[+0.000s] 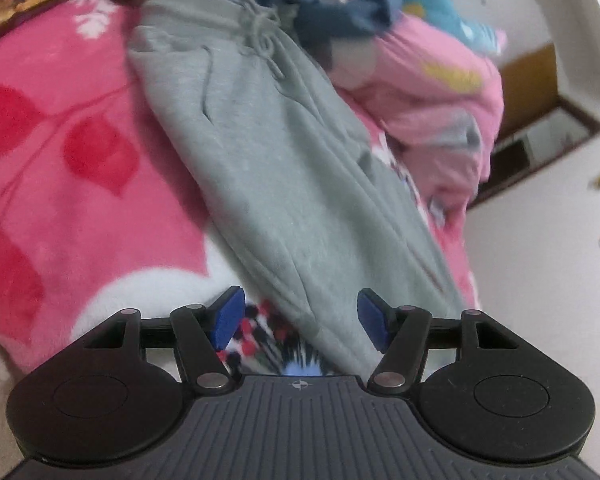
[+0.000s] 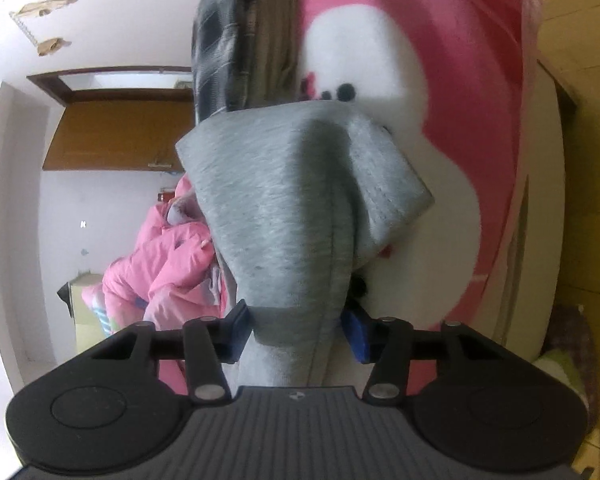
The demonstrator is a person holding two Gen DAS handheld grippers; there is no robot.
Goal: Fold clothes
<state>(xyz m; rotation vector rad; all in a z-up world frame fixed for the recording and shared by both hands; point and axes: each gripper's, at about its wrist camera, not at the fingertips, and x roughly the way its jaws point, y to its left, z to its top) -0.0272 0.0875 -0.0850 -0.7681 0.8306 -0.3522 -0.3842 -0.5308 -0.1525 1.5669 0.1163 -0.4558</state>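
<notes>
Grey sweatpants (image 1: 268, 152) lie lengthwise on a pink blanket (image 1: 60, 152), with the drawstring waist (image 1: 260, 28) at the far end. My left gripper (image 1: 300, 318) hovers open over the near leg end, and its blue pads (image 1: 228, 316) stand wide apart with cloth lying loose between them. In the right wrist view a leg of the grey sweatpants (image 2: 292, 208) is bunched between the blue pads (image 2: 356, 334). My right gripper (image 2: 298, 332) is shut on this leg and holds it up off the bed, with the hemmed cuff (image 2: 388, 176) flopping over.
A pile of pink, blue and teal clothes (image 1: 432, 92) lies beyond the sweatpants, and pink clothes (image 2: 168, 256) show in the right wrist view too. A dark checked cloth (image 2: 228, 36) lies on the pink blanket (image 2: 440, 40). A brown door (image 2: 120, 132) and white walls stand behind.
</notes>
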